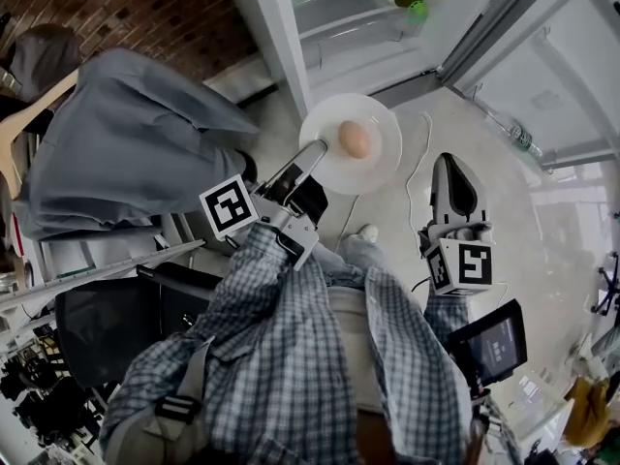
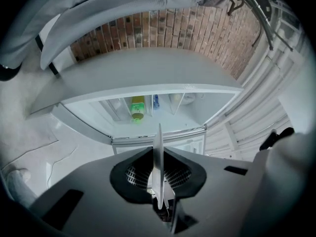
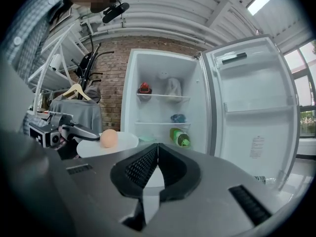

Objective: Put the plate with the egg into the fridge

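Plate (image 1: pixel 378 158), white, egg (image 1: pixel 355 139) on it: held level in the air before the open fridge (image 3: pixel 133 98), its rim pinched between the closed jaws of the left gripper (image 1: pixel 308 155). Right gripper (image 1: pixel 451 168): jaws together, nothing between them, off to the plate's right. Around: door (image 3: pixel 256 107) swung right; green bottle (image 3: pixel 179 137) lying low inside; grey jacket (image 1: pixel 126 153) on a hanger (image 3: pixel 76 90) close at left; cable (image 1: pixel 418 177) on the floor (image 1: pixel 387 216).

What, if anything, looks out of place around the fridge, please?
A clear bottle lies on the floor by the open fridge door, and the green bottle inside lies on its side.
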Motion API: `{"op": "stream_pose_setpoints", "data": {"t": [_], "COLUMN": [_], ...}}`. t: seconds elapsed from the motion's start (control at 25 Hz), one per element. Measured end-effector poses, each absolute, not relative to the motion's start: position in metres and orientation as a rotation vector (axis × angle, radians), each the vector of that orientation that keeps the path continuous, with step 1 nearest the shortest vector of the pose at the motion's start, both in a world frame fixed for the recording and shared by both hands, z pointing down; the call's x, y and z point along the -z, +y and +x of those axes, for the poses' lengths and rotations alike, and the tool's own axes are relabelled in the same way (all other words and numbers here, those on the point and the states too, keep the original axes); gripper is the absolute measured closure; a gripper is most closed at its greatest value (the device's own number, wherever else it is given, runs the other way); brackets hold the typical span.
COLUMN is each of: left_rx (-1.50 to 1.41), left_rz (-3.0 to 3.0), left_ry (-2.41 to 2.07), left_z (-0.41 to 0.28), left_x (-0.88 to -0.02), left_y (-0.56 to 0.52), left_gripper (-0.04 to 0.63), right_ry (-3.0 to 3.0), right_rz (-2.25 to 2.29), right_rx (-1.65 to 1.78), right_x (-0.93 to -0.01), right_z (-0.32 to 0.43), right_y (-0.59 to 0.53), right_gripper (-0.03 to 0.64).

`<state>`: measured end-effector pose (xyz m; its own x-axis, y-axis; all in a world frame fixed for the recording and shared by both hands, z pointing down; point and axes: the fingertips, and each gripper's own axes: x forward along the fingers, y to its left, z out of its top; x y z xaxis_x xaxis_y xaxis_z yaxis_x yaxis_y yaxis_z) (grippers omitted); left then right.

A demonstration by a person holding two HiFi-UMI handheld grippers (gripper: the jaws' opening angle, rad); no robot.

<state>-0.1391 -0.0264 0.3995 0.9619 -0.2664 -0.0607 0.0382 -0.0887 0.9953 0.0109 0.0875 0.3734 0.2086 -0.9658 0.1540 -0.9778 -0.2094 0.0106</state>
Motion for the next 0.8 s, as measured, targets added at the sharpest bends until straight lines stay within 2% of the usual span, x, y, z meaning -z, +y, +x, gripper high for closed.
{"op": "stream_pose_setpoints", "data": {"t": [0.8], "left_rx": [0.323], "left_rz": [1.618], "left_ry": [-0.259], "left_z": [-0.067], "left_x": [-0.4], "left_y": [0.01], "left_gripper": [0.557], "right_ry": [-2.012], "right_rz": [2.293], "right_rx": [-0.2], "right_x": [-0.381], "right_z": [0.091], "right_y": [0.123], "right_gripper": [0.609]}}
